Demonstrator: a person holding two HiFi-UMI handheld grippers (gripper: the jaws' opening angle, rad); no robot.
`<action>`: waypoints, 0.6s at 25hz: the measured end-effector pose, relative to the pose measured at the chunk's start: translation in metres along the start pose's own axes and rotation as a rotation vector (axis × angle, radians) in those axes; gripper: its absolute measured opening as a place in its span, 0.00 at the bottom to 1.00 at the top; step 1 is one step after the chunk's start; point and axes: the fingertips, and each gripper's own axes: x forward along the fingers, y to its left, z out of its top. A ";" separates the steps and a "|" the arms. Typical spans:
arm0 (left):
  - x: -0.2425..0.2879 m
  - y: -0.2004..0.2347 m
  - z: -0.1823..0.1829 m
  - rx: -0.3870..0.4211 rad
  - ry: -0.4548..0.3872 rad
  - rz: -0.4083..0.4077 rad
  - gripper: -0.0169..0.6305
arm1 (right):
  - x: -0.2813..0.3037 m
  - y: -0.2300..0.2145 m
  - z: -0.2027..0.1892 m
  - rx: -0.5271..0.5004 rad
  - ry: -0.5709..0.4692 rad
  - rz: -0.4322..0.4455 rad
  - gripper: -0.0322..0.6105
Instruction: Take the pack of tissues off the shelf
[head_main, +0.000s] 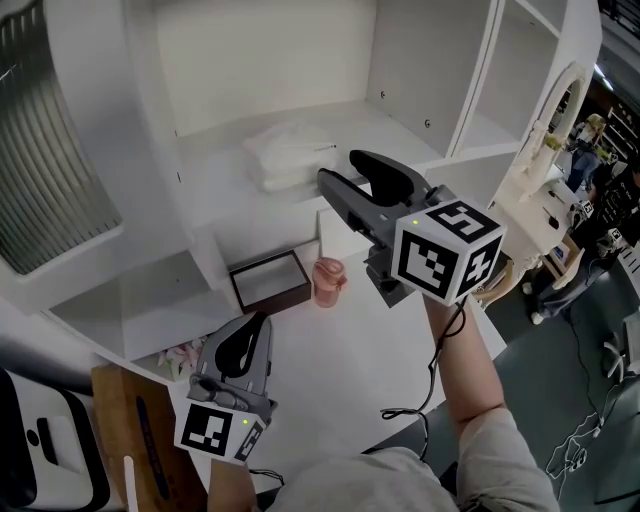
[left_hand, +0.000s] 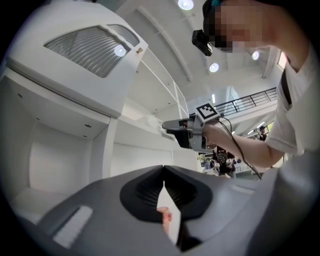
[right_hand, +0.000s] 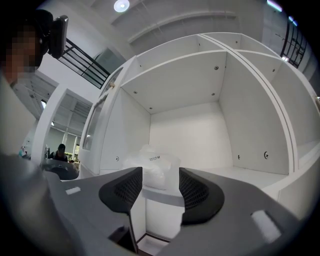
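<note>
The pack of tissues (head_main: 288, 152), white and crinkly, lies on the white shelf board (head_main: 400, 125) in the middle compartment. My right gripper (head_main: 341, 168) is level just in front of the pack, short of it, its jaws open with nothing between them. In the right gripper view the pack (right_hand: 154, 169) shows through the gap of the open right gripper (right_hand: 160, 182), at the shelf's front edge. My left gripper (head_main: 258, 322) hangs low at the left, over the counter, shut and empty. In the left gripper view its tips (left_hand: 163, 172) meet, and the right gripper (left_hand: 186, 131) shows beyond.
A dark brown open box (head_main: 270, 282) and a pink cup (head_main: 328, 282) stand on the white counter below the shelf. A ribbed grey panel (head_main: 40, 180) is at the left. More shelf compartments (head_main: 520, 70) run to the right. A wooden board (head_main: 120, 420) lies bottom left.
</note>
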 end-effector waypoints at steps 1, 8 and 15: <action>-0.001 0.002 0.000 -0.001 0.000 0.002 0.03 | 0.002 0.000 -0.001 0.003 0.000 -0.003 0.40; -0.005 0.011 -0.001 -0.005 -0.001 0.013 0.03 | 0.014 0.005 -0.003 0.025 0.007 0.008 0.37; -0.008 0.015 -0.002 -0.006 0.003 0.024 0.03 | 0.014 0.007 -0.006 0.026 -0.021 0.008 0.12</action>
